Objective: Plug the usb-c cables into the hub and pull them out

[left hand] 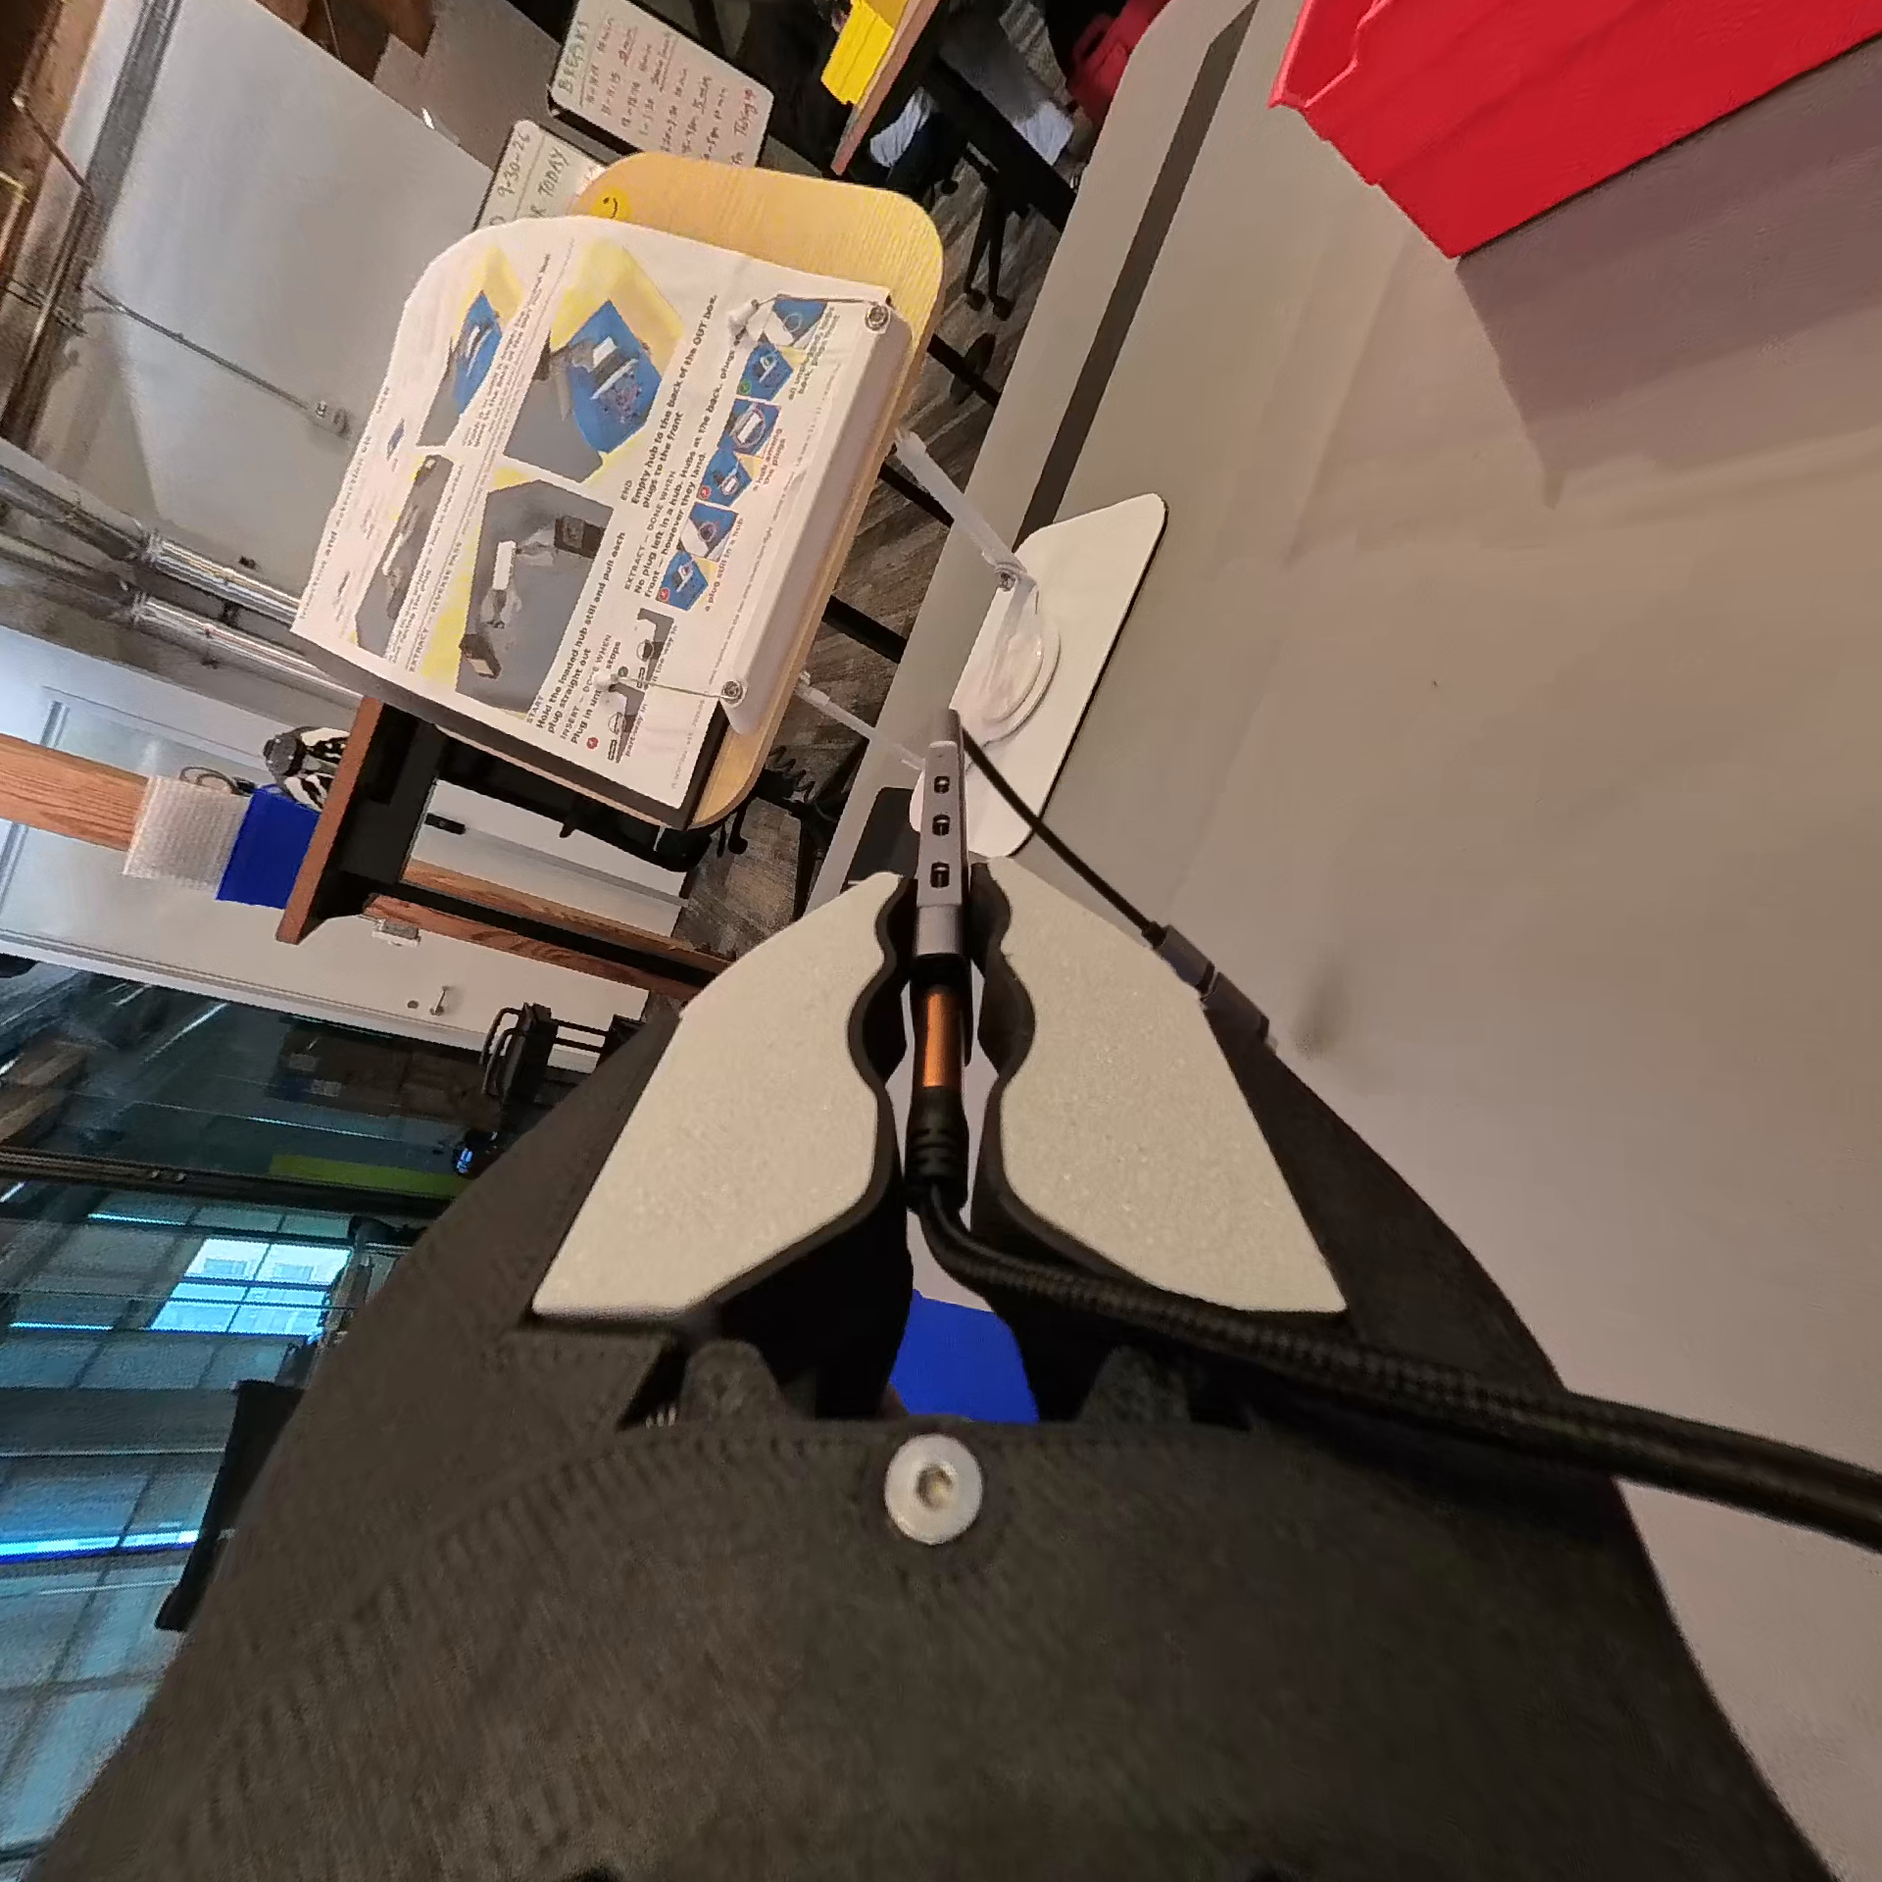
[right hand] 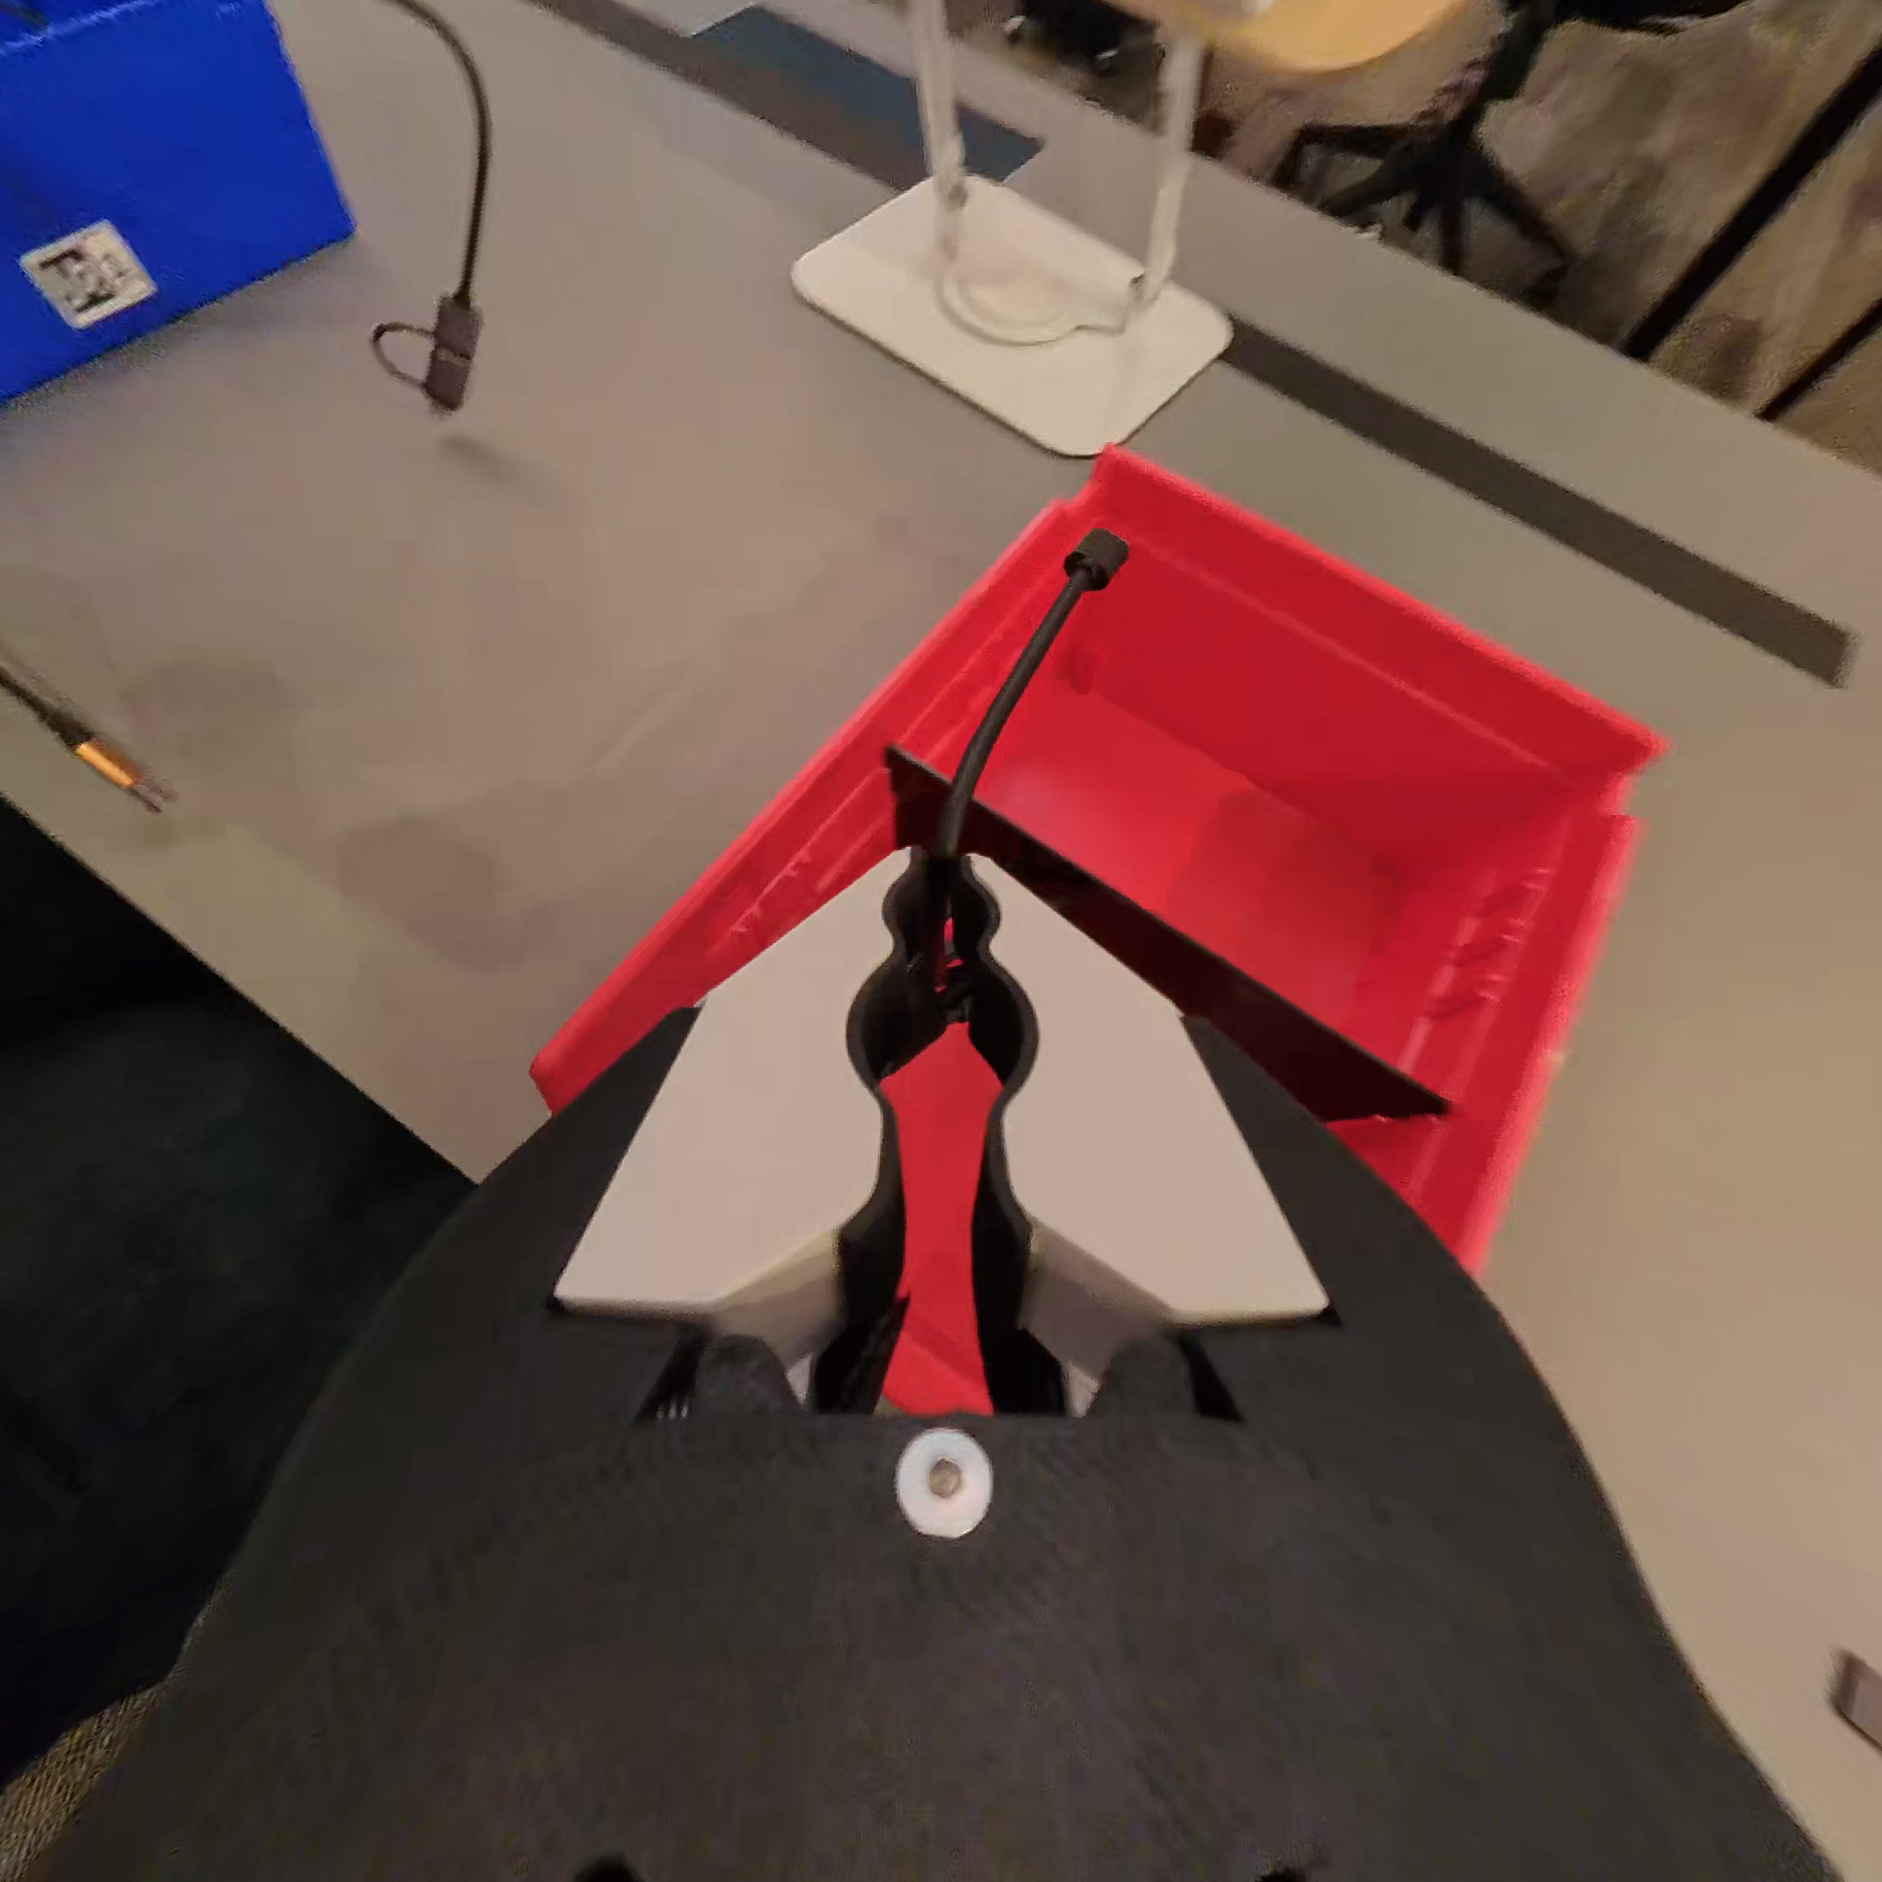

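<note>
Braided black cable [left hand: 1426, 1354] trails from the slim grey metal hub [left hand: 939, 866] your left gripper [left hand: 937, 896] pinches, rolled sideways beside the table [left hand: 1528, 815]. Your right gripper [right hand: 942, 896], tilted down, clamps a thin rubbery cable [right hand: 1003, 703] above the red plastic bin [right hand: 1324, 713]; its black plug [right hand: 1095, 558] pokes over the bin's compartment behind a black divider [right hand: 1171, 937].

- A black divider [right hand: 1151, 947] is crossing the red bin [right hand: 1324, 774], splitting its open room.
- A white stand base [right hand: 1018, 306] is blocking the grey table [right hand: 611, 570] at twelve o'clock.
</note>
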Demonstrator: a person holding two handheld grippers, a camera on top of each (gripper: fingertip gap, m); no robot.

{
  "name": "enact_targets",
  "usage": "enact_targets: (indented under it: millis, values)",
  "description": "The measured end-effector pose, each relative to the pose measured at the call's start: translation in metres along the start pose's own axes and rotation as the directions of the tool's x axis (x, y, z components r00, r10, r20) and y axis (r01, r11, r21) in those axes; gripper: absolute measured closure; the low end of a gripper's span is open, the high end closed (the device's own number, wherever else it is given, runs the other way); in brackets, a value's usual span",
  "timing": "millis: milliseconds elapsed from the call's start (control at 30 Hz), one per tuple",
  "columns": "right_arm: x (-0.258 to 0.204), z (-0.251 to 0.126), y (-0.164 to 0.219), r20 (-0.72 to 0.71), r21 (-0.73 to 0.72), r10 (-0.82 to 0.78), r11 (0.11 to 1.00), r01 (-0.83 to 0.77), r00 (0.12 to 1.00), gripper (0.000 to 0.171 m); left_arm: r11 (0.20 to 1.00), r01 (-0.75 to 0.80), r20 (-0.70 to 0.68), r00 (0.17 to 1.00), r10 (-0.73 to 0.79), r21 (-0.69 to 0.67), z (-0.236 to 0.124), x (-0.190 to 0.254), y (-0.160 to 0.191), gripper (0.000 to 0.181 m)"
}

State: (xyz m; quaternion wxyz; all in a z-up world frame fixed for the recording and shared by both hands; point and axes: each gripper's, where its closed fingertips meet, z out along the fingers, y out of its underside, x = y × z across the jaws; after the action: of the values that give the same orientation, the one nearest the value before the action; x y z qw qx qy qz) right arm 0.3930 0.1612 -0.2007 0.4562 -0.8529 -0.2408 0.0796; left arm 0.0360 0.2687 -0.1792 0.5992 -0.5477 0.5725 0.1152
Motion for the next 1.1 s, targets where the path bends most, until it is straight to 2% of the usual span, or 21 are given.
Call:
enact_targets:
  millis: [133,300,433,567,733,800,933,1100]
  values:
    - [0.03,-0.027,0.001,-0.234,-0.035,-0.013,0.999,0.005,0.972,0.171,1.0,-0.002,-0.005,1.0,0.002,0.002,0.003,0.002,-0.001,0.172]
    - [0.054,-0.042,0.034,-0.508,-0.186,-0.09,0.983,-0.007,0.857,0.17,1.0,-0.006,-0.013,1.0,0.006,0.005,0.004,0.006,-0.002,0.172]
    - [0.035,-0.002,0.066,-0.466,-0.263,-0.092,0.964,-0.039,0.88,0.17,1.0,-0.007,-0.013,1.0,0.007,0.005,0.003,0.006,-0.002,0.172]
    - [0.01,0.051,0.085,-0.314,-0.307,-0.057,0.951,-0.044,0.948,0.169,1.0,-0.007,-0.013,1.0,0.008,0.008,0.002,0.006,-0.003,0.172]
    - [-0.016,0.081,0.098,-0.114,-0.392,-0.001,0.919,-0.044,0.993,0.168,1.0,-0.01,-0.013,1.0,0.01,0.009,0.0,0.006,-0.004,0.172]
    - [-0.022,0.083,0.092,-0.038,-0.349,0.086,0.933,-0.094,0.996,0.164,1.0,-0.007,-0.014,1.0,0.008,0.009,0.001,0.006,-0.003,0.172]
    - [-0.011,0.063,0.075,-0.065,-0.303,0.056,0.95,-0.073,0.996,0.144,1.0,-0.002,-0.01,1.0,0.003,0.011,0.002,0.005,-0.002,0.172]
    - [-0.003,0.029,0.019,-0.221,-0.206,-0.155,0.972,0.11,0.963,0.15,1.0,0.004,-0.012,1.0,-0.004,0.001,0.005,0.006,0.001,0.172]
